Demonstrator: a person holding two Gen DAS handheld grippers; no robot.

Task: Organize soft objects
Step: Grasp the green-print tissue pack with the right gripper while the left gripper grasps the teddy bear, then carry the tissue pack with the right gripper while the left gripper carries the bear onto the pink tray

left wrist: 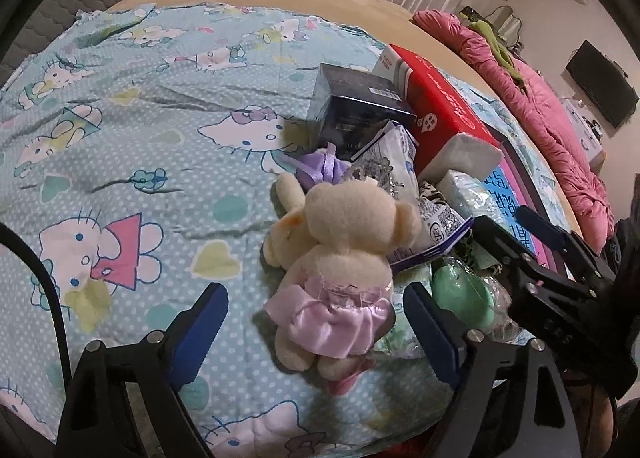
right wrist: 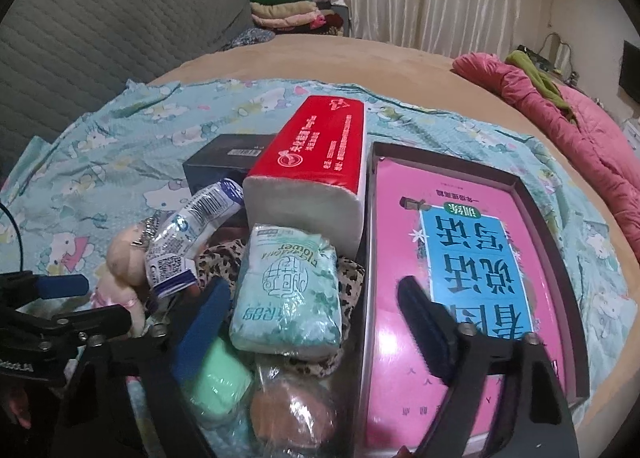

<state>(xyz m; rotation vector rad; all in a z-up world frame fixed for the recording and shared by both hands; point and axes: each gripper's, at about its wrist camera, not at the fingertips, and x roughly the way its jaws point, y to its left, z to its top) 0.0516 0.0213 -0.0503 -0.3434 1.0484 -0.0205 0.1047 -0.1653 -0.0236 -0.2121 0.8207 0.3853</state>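
Observation:
A cream teddy bear [left wrist: 348,242] in a pink satin skirt lies face down on the blue cat-print sheet [left wrist: 120,138]. My left gripper [left wrist: 316,322] stands open around its skirt, with the pads clear of it. A pale green tissue pack [right wrist: 286,290] lies on a leopard-print cloth [right wrist: 224,254] in the pile. My right gripper [right wrist: 316,318] is open over the pack; its left pad is close beside it and its right pad hangs over the pink book [right wrist: 460,258]. The bear [right wrist: 124,258] shows at the left of the right wrist view.
A red tissue pack [right wrist: 316,162], a dark box [left wrist: 356,98], a purple sachet [left wrist: 324,168], a white-blue packet [right wrist: 188,234], a mint green soft lump [right wrist: 216,374] and a wrapped brown round thing [right wrist: 292,414] crowd the pile. A pink quilt [right wrist: 580,130] lies at the right.

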